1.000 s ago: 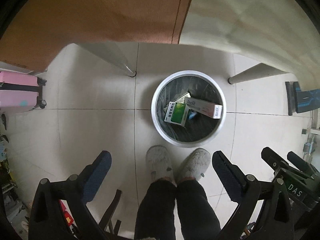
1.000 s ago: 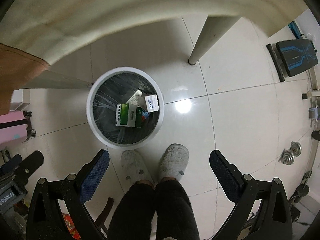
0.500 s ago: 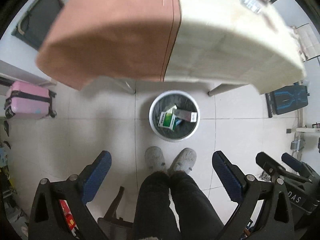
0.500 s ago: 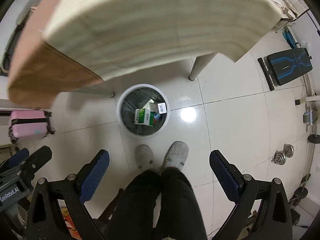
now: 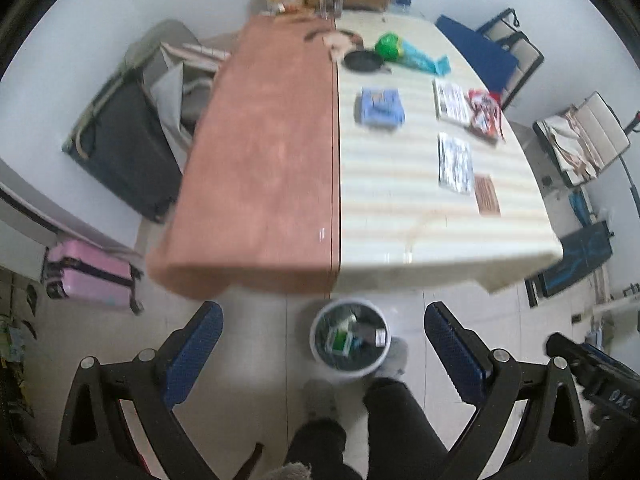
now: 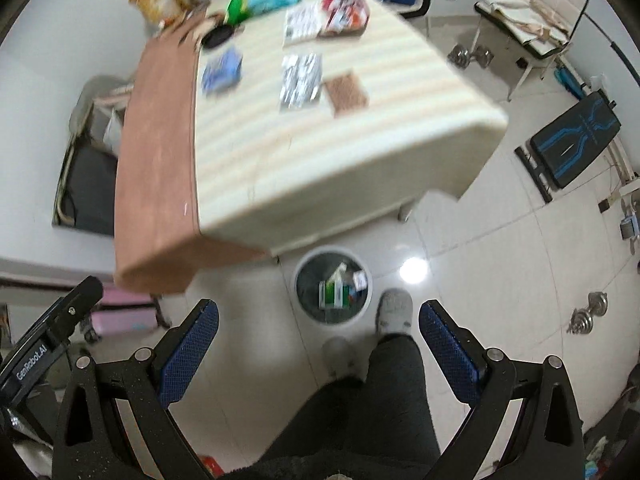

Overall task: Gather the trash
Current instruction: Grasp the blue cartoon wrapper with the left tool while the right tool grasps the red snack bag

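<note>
Left wrist view: the trash bin [image 5: 350, 336], holding a green box [image 5: 339, 340], stands on the floor between the fingers of the left claw [image 5: 322, 338], jaws wide apart; beyond it the desk [image 5: 400, 184] carries packets; the right claw [image 6: 319, 336] is likewise spread, empty.

Black claw [image 5: 322, 344] frames carry blue textured pads [image 5: 192, 354] (silver screws); dark trousers [image 6: 372, 412], grey slippers [image 6: 394, 312].

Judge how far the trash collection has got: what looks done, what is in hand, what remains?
Done: boxes, one green, lie in the trash bin. In hand: nothing; the left gripper and right gripper are both open and empty. Left: the blue pack, foil sheets and brown packet lie on the table.
</note>
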